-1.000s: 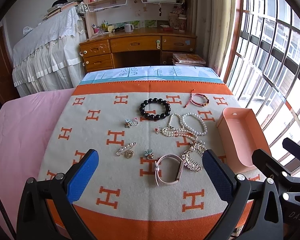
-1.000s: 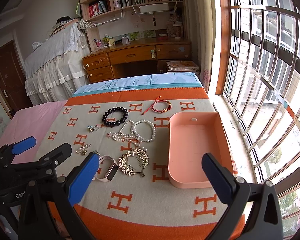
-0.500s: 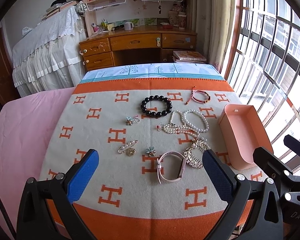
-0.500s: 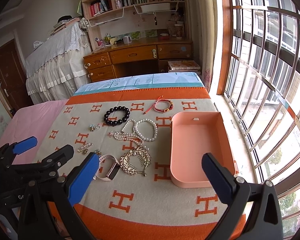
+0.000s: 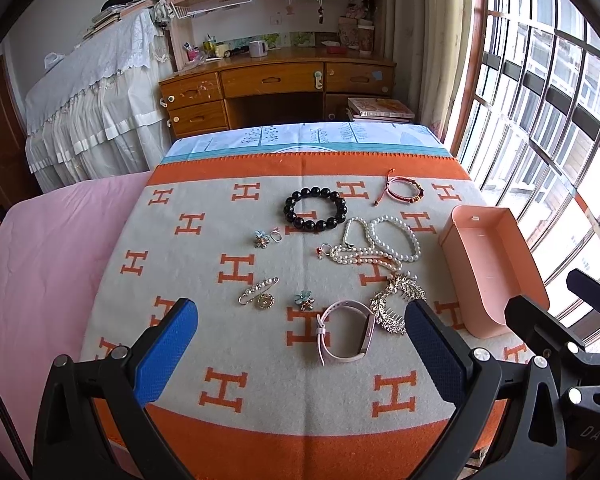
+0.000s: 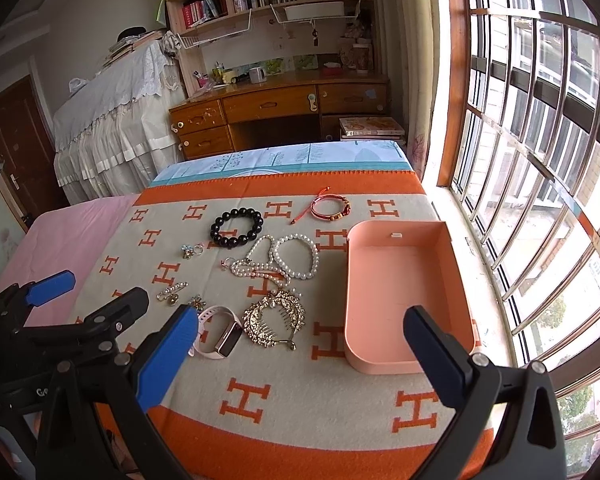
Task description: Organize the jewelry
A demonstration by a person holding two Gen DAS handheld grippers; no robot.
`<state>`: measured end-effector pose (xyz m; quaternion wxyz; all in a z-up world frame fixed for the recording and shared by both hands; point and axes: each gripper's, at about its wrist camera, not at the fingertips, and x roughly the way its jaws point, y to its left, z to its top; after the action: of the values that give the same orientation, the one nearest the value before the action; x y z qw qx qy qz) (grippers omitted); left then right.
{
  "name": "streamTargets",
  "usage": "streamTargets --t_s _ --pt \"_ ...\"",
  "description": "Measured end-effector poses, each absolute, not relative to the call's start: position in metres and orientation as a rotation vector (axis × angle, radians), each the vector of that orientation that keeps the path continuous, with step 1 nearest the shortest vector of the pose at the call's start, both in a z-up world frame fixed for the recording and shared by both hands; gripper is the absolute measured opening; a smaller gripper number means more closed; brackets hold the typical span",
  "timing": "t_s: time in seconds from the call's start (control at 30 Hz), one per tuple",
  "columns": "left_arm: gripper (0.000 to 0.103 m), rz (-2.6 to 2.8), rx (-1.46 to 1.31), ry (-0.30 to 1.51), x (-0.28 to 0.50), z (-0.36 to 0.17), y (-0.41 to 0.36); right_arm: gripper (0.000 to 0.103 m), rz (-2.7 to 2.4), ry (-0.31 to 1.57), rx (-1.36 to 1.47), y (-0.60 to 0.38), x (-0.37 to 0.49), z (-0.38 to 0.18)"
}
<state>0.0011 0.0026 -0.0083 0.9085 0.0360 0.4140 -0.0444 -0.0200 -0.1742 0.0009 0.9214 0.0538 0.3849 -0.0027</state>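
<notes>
Jewelry lies spread on an orange and grey blanket (image 5: pixel 260 384): a black bead bracelet (image 5: pixel 315 209), a red cord bracelet (image 5: pixel 404 189), pearl strands (image 5: pixel 380 242), a gold hair comb (image 5: pixel 396 304), a pink watch (image 5: pixel 346 332), a pearl pin (image 5: pixel 258 292) and small flower pieces (image 5: pixel 304 300). An empty pink box (image 6: pixel 404 292) sits to their right. My left gripper (image 5: pixel 300 344) hovers open above the near blanket, the watch between its fingers' line. My right gripper (image 6: pixel 300 352) is open too, above the comb (image 6: pixel 274 316) and the box's near edge.
The blanket covers a bed with pink sheet (image 5: pixel 40 260) on the left. A barred window (image 6: pixel 540 160) runs along the right side. A wooden desk (image 5: pixel 276 88) with shelves stands beyond the bed's far end, and a cloth-covered piece of furniture (image 5: pixel 92 92) at the back left.
Both grippers have pulled back and risen slightly, so the jewelry sits a little farther away in each view. Nothing on the blanket has moved; both stay open.
</notes>
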Motion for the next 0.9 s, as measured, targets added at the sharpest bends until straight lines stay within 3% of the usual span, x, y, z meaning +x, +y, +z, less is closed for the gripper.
streamTargets --t_s 0.4,0.9 --pt "0.102 -0.1 0.042 0.87 0.005 -0.011 0.012 0.103 0.034 0.831 0.107 -0.173 -0.012 0.0" --pt "0.102 -0.083 -0.014 0.935 0.077 -0.009 0.035 0.103 0.089 0.893 0.13 -0.18 0.03 0.001"
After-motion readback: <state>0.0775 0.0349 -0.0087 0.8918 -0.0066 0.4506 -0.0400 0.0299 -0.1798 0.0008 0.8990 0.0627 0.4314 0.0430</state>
